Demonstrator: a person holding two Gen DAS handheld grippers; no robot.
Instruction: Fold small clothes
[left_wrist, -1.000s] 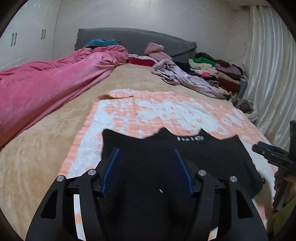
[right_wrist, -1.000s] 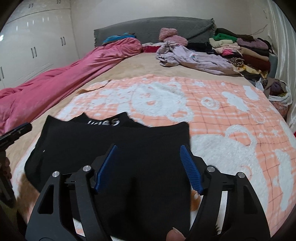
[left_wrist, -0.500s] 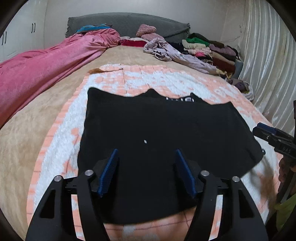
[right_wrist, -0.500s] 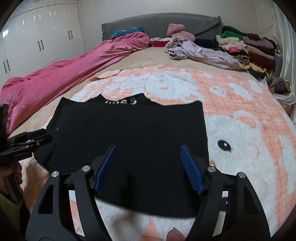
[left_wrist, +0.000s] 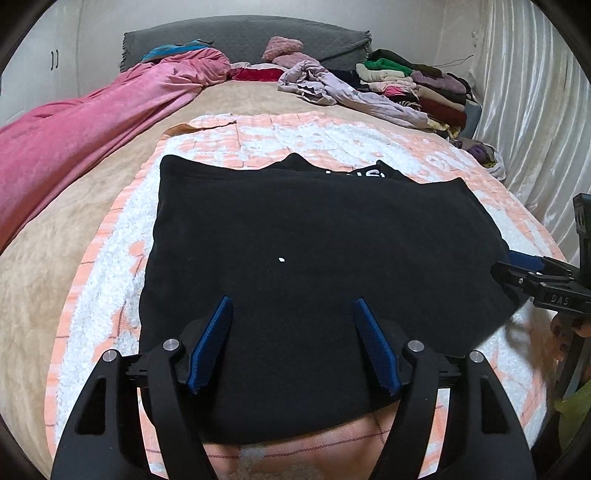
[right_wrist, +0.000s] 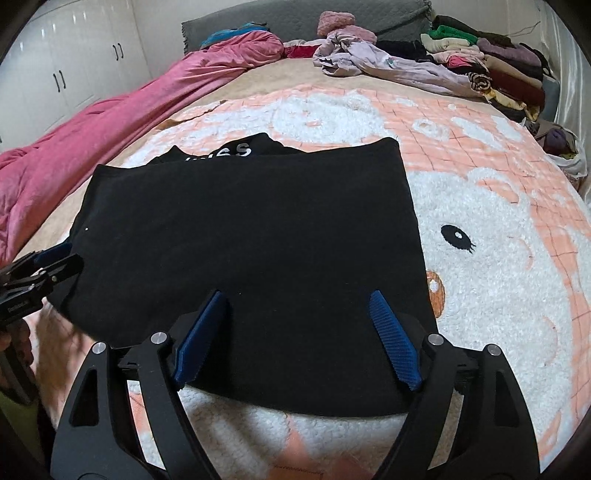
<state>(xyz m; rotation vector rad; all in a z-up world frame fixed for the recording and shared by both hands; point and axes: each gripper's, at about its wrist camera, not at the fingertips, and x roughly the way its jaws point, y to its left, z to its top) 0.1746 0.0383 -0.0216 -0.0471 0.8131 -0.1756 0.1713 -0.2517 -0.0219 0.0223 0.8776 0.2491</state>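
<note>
On peach-white blanket (right_wrist: 480, 192), near edge: black garment (left_wrist: 314, 229), folded flat. Left gripper (left_wrist: 293, 343) & right gripper (right_wrist: 295, 332) above its near hem, jaws opening, nothing gripped.

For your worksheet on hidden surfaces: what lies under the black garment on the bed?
The black garment lies on a peach and white fleece blanket, which shows around its edges. The part of the blanket's pattern under the garment is covered and cannot be seen.

Black garment (left_wrist: 314, 258) now flat on the blanket (left_wrist: 110, 295), both hand-held grippers' jaws opening, empty.
</note>
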